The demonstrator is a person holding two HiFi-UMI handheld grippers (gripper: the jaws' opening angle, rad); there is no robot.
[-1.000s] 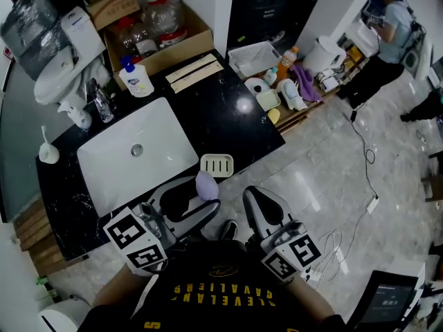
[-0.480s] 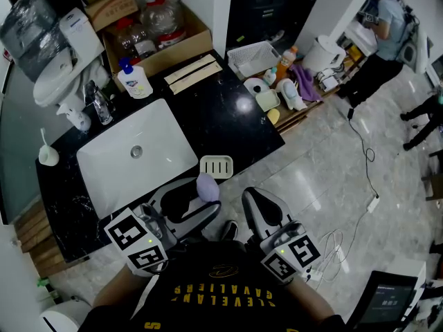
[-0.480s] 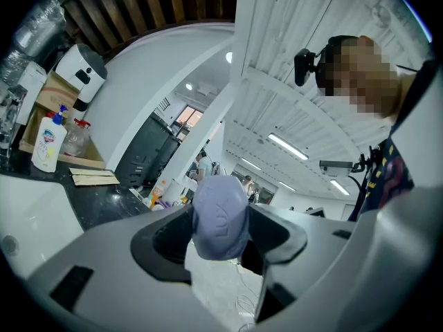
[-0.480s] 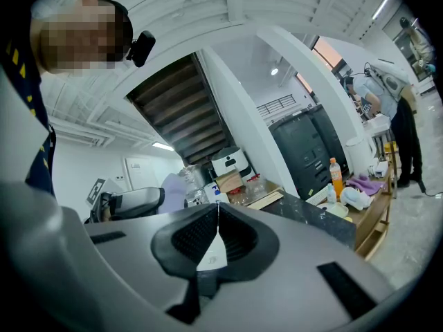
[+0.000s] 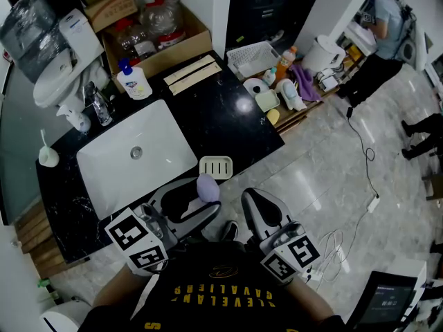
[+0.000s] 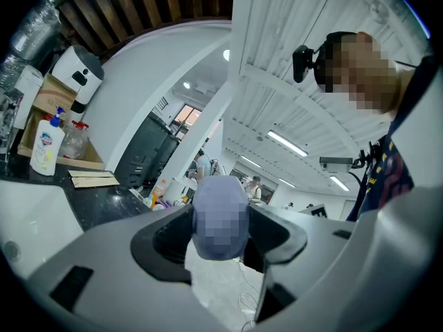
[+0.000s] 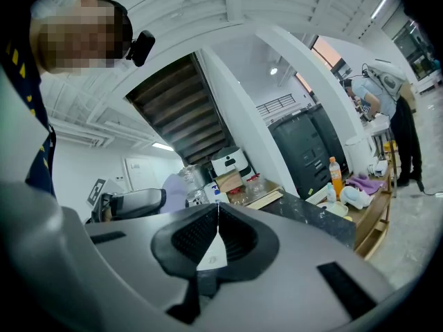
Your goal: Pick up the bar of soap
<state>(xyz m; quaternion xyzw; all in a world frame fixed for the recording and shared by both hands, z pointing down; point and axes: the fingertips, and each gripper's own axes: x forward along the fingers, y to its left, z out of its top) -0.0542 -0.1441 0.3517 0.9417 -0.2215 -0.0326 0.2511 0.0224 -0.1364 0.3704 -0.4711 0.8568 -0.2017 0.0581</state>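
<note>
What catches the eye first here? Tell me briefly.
The lilac soap is clamped in the left gripper, held off the front edge of the black counter, close to the empty white soap dish. Next comes the white sink set in that counter, left of the dish. The right gripper is shut on nothing, beside the left one.

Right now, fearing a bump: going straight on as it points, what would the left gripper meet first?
Probably the white soap dish at the counter edge, just beyond the bar of soap the left gripper holds; height is unclear, so it might pass above.
</note>
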